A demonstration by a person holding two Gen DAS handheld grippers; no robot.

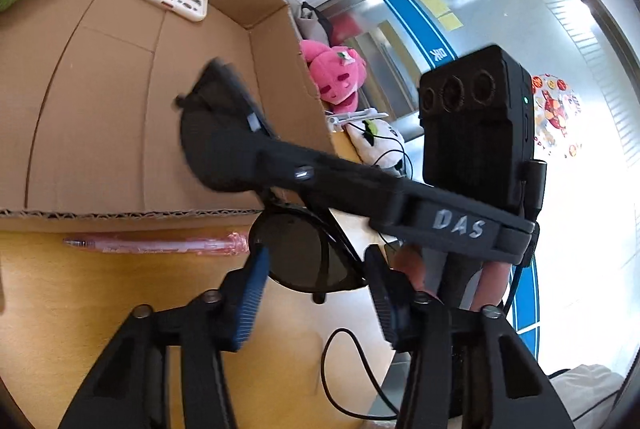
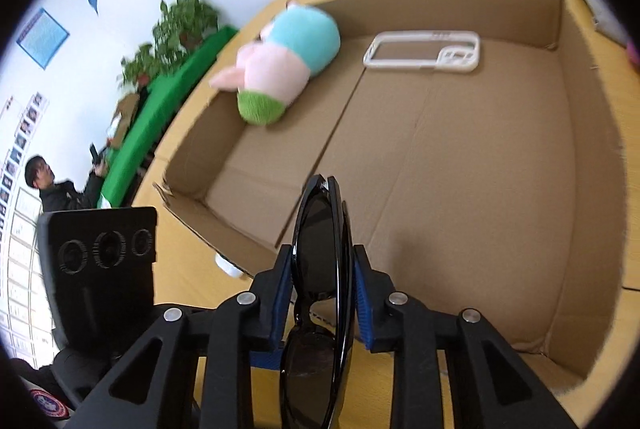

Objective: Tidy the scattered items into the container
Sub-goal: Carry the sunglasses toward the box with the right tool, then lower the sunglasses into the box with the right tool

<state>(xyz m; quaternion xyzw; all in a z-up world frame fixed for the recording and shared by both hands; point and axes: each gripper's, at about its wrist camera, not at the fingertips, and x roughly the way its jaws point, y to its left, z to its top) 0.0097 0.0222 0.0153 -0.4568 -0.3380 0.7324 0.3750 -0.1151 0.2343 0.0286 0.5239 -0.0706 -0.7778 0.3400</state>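
Folded black sunglasses (image 2: 320, 229) stand on edge between the blue pads of my right gripper (image 2: 322, 253), which is shut on them above the near wall of the cardboard box (image 2: 460, 169). In the left wrist view one dark lens of the sunglasses (image 1: 304, 253) hangs below the right gripper's bar. My left gripper (image 1: 316, 249) has a pad against each side of that lens. Inside the box (image 1: 280, 77) lie a white phone case (image 2: 460, 63) and a pastel plush toy (image 2: 288, 65).
A pink pen (image 1: 160, 245) lies on the wooden table (image 1: 80, 309) just before the box's front wall. A pink plush (image 1: 336, 77), a white plush (image 1: 376, 141) and a black cable (image 1: 344, 369) are right of the box. A person (image 2: 44, 185) stands far off.
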